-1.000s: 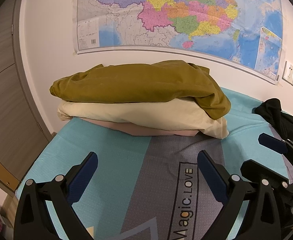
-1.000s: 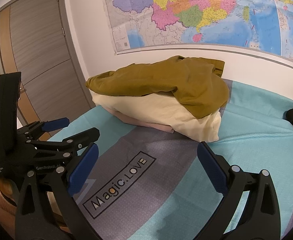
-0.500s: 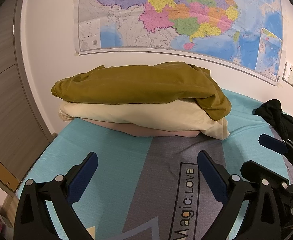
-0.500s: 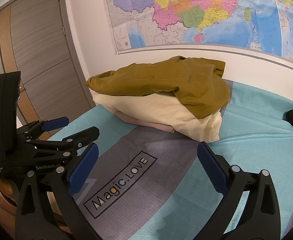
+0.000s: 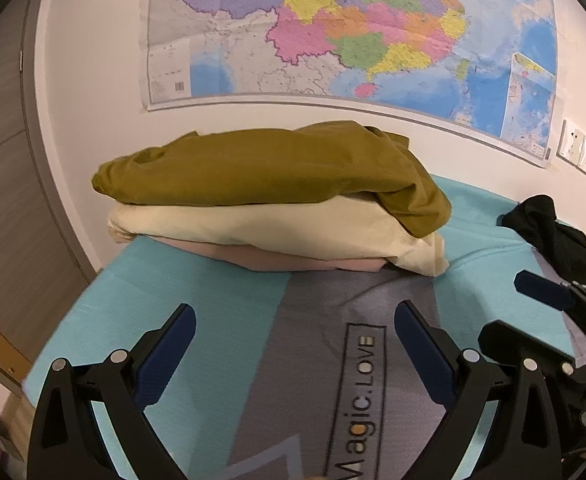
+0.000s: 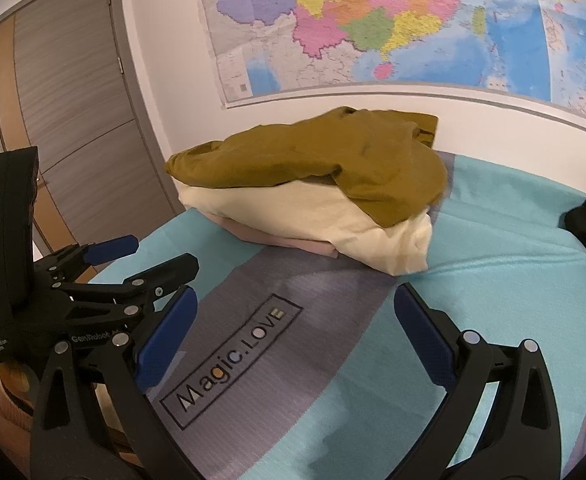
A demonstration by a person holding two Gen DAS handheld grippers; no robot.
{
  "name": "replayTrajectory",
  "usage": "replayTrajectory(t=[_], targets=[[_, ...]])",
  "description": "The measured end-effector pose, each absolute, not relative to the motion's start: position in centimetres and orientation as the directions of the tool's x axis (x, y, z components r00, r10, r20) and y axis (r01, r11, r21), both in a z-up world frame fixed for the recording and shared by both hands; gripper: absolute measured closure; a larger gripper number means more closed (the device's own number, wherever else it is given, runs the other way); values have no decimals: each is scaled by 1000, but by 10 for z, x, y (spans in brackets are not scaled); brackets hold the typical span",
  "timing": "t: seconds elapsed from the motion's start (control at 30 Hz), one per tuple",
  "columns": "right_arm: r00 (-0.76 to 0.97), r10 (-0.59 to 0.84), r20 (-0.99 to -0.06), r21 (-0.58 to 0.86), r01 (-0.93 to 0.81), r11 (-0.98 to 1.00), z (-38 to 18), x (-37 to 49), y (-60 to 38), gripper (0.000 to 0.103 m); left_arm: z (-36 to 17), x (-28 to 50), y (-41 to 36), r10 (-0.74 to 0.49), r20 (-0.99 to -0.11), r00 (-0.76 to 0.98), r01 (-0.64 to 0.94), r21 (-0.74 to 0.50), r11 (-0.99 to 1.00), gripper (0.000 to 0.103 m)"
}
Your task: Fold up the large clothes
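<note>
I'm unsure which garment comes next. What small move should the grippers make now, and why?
Probably move the open right gripper toward the crumpled black garment at the bed's right: it lies unfolded, while the mustard, cream and pink clothes are already stacked.

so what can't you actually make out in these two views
- Pink folded garment: mostly hidden in both views under the cream folded garment and the mustard-brown garment on top.
- Crumpled black garment: cut off by the right edge in the right wrist view; partly behind the right hand-held gripper in the left wrist view.
- Wall map: lettering too small to read; top cut off.
- Grey bedspread print: word cut off by the lower edge, left wrist view.
</note>
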State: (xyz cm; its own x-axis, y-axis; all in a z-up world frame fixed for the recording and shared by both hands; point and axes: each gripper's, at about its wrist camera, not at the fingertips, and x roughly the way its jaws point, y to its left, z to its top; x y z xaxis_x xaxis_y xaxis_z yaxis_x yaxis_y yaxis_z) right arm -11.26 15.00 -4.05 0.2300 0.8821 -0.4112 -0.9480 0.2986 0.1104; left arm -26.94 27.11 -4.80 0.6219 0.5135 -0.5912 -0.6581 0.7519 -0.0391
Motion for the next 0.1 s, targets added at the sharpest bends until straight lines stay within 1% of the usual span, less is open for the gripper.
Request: replayTrajectory(t=[0.1], targets=[[259,878,-402,128,-934,334,-41,-105,135,6,-52,-257,268,460,-610,645,-623,-72,779,7]])
